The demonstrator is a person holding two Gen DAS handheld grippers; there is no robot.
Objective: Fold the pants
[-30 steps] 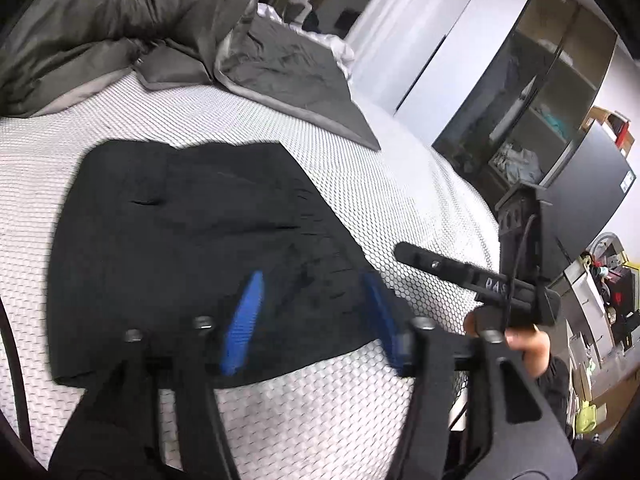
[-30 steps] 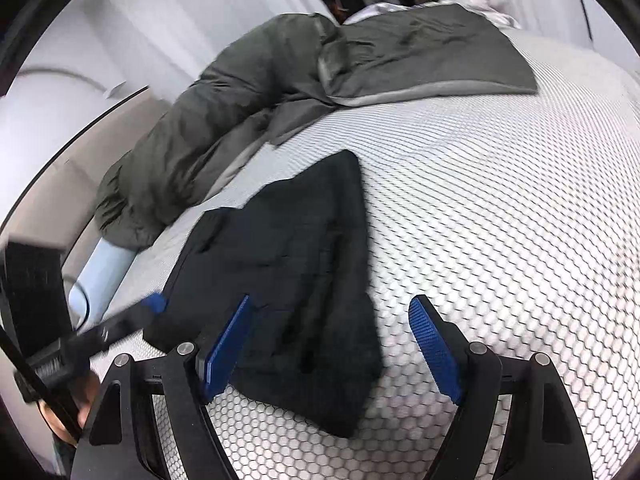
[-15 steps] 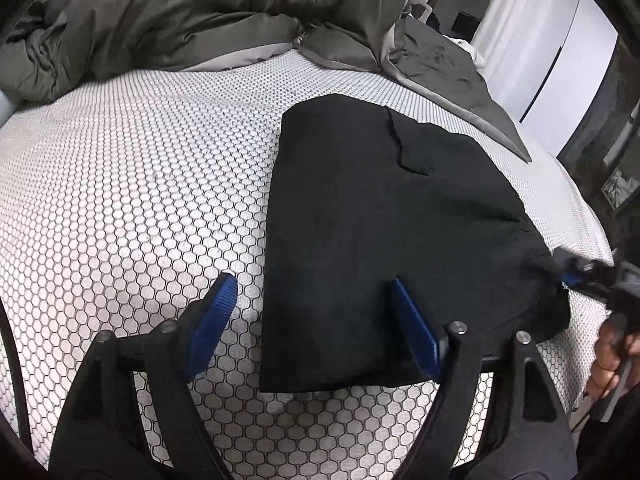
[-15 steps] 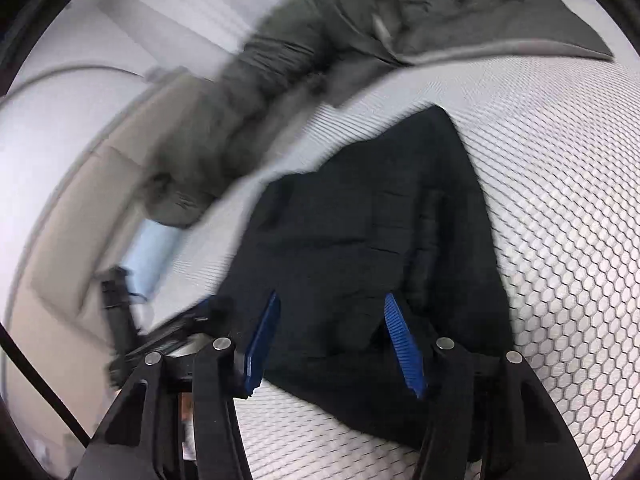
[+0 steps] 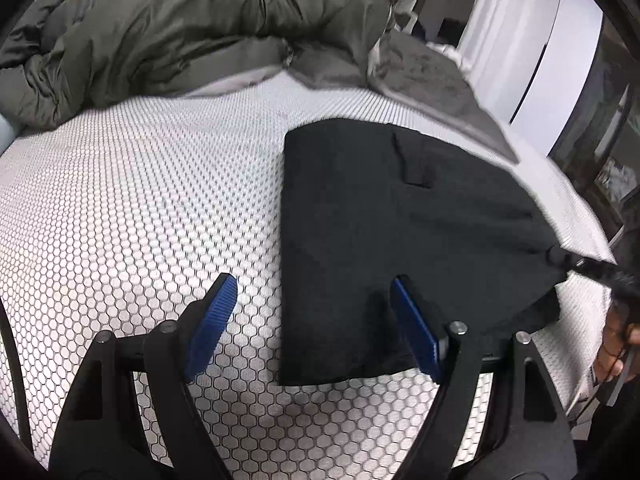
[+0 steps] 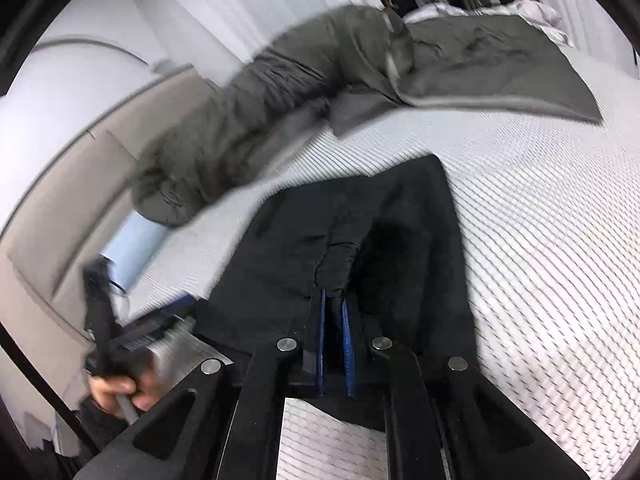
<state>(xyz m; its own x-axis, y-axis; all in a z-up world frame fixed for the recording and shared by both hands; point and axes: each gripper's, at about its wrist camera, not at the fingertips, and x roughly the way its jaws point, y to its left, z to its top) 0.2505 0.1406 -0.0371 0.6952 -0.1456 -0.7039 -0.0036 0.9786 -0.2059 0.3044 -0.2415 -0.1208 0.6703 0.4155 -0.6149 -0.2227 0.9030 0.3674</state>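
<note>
Honeycomb-patterned bed (image 5: 140,200) is carrying folded black pants (image 5: 384,232) below a rumpled grey duvet (image 5: 192,32); the left tool (image 5: 312,320) is hovering spread over their near edge. From the right wrist, the right tool (image 6: 334,312) is pinching a pants (image 6: 288,264) fold.

The pants (image 5: 392,232) are matt black cloth, softly napped, pinched into a ridge between the right gripper's (image 6: 334,320) ribbed blue pads. Beneath both tools the bed cover (image 5: 140,200) is white honeycomb-textured fabric. Beyond lies a crumpled grey-green duvet (image 5: 192,28) with a faint sheen.
</note>
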